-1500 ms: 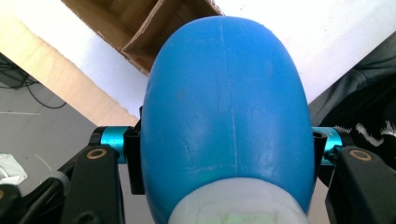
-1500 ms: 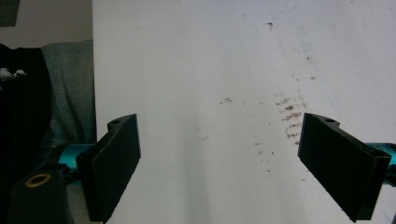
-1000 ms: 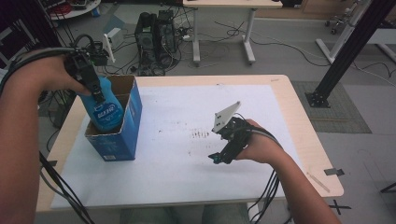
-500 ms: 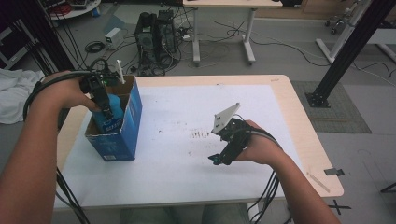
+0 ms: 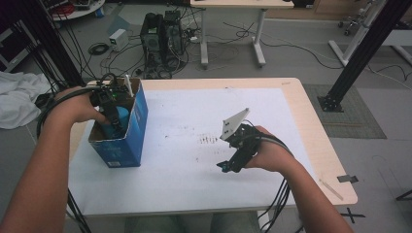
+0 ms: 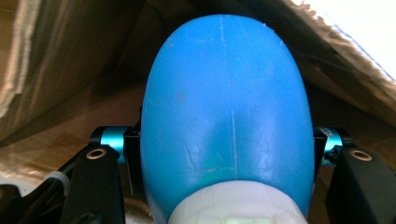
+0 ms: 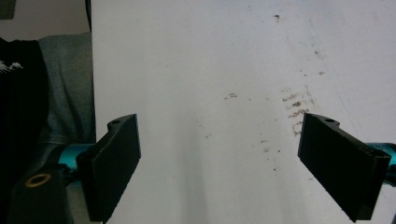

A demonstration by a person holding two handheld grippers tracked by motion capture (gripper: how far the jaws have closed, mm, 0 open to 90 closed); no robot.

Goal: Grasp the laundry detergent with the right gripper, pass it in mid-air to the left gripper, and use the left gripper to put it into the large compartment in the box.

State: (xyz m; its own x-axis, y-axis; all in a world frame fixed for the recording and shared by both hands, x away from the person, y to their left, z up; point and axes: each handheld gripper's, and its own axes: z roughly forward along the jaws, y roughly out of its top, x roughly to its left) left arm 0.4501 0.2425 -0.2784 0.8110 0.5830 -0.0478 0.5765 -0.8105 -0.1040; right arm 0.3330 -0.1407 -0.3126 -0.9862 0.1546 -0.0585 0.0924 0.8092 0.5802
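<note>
Seemingly mid-packing, the high view has the left tool [image 5: 112, 116] reaching down into the open blue cardboard box [image 5: 130, 131], which stands at the left edge of the white surface [image 5: 184, 179]. It is clenched on a blue bottle [image 5: 116, 121] lowered partly inside the box, likely so the bottle lands upright on the bottom. Right of the box, the right tool [image 5: 228, 166] rests idle on the surface, clear of the work.

From the left gripper view, the bottle [image 6: 224, 116] sits pinched between both jaws, base pointing toward the brown box floor [image 6: 60, 130], not yet touching it as far as can be judged.

Over in the right gripper view, the jaws stand released with nothing between them above the smudged surface [image 7: 210, 70].
</note>
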